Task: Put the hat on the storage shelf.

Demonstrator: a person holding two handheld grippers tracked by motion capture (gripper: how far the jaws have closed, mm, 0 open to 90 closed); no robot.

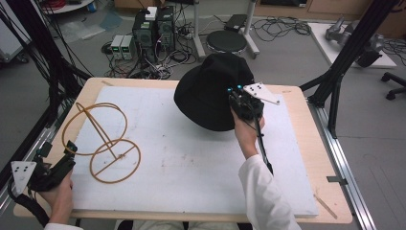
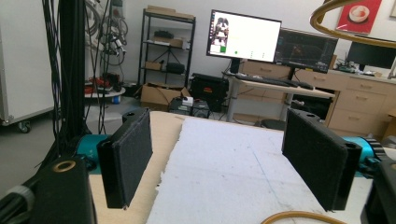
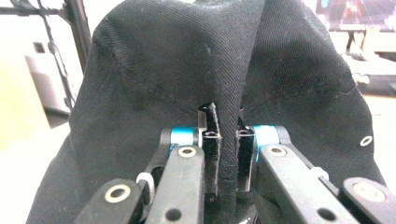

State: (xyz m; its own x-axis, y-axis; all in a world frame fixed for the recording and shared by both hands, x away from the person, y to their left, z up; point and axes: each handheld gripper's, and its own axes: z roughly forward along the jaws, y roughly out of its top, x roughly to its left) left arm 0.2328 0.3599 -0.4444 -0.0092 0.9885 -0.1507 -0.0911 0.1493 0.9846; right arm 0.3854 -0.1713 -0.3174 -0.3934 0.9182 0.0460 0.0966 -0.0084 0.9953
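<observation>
Right claw [image 3: 223, 154] pinching black hat [image 3: 154, 79]

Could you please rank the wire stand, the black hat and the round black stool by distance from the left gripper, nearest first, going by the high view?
1. Wire stand: just right of the left gripper, on the table's left side.
2. Black hat: across the table, pinched by the right gripper.
3. Round black stool: on the floor beyond the table.

Black hat [image 3: 154, 84] reads as matt twill cloth, stitched seams showing; wire stand [image 1: 103, 141] looks smooth, golden metal; white board [image 1: 191, 158] looks matt, scuffed, over pale wood table [image 1: 311, 143].
</observation>
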